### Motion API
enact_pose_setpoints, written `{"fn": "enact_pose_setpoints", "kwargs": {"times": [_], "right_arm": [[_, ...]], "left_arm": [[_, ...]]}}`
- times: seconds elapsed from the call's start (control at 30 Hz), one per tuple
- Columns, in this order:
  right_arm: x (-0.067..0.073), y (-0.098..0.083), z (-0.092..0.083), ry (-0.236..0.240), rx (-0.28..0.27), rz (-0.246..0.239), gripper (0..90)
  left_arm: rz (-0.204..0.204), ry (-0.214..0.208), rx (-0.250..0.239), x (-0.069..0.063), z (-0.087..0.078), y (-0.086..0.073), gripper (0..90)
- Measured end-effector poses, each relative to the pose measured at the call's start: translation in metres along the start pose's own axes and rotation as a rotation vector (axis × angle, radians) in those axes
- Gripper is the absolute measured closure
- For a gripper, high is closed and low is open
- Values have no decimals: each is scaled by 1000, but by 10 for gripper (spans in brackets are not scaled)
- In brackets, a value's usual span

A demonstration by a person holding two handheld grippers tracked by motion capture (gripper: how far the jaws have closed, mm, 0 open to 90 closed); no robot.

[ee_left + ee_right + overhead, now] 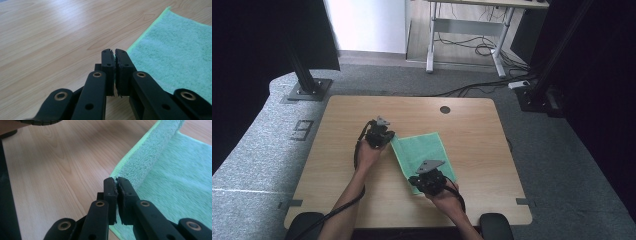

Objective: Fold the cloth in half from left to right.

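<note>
Two hand-held grippers are seen at a green towel [423, 155] spread near the middle of a light wooden table [337, 165], as pictured from the high view. The left gripper [384, 136] is held at the towel's far left corner, while the right gripper [424, 186] is positioned over the near edge of the cloth, and both are gripped by a person's hands reaching in from the bottom of the frame. A cable [357, 150] is looped from the left gripper back along the forearm.

In the left gripper view, the left gripper [114, 53] is shown with its jaws pressed together, pads touching, and nothing visibly caught between them; the towel [175, 55] is laid flat just beside the jaws on the right, its bright edge running diagonally across the wood.

In the right gripper view, the right gripper [117, 181] is likewise shown with its jaws drawn closed. The towel [175, 185] is seen with one edge lifted and rolled over into a raised fold just ahead of the jaw tips; whether any fabric is pinched between the pads cannot be told.

A round grommet hole [445, 109] is set into the table's far edge, and a desk frame [467, 35] with trailing wires is visible on the floor beyond.
</note>
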State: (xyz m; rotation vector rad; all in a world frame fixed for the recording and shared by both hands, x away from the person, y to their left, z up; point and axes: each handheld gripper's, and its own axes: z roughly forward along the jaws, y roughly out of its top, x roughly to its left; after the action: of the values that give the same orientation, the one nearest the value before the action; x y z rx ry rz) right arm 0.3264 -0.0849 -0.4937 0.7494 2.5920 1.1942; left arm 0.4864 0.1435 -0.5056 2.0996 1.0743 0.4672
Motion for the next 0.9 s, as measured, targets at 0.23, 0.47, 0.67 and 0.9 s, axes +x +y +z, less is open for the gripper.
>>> {"fn": "enact_pose_setpoints", "kwargs": {"times": [0.23, 0.47, 0.67, 0.9], "right_arm": [[-13, -16, -10, -14, -1, 31, 847], [-23, -27, -19, -27, 0, 56, 847], [-32, -33, -26, -36, -4, 69, 847], [-44, -40, -39, -59, -17, 100, 847]], "left_arm": [[31, -13, 8, -18, 13, 12, 861], [64, -19, 17, -32, 24, 23, 862], [84, -24, 25, -39, 33, 31, 863], [110, -35, 21, -50, 41, 43, 864]]}}
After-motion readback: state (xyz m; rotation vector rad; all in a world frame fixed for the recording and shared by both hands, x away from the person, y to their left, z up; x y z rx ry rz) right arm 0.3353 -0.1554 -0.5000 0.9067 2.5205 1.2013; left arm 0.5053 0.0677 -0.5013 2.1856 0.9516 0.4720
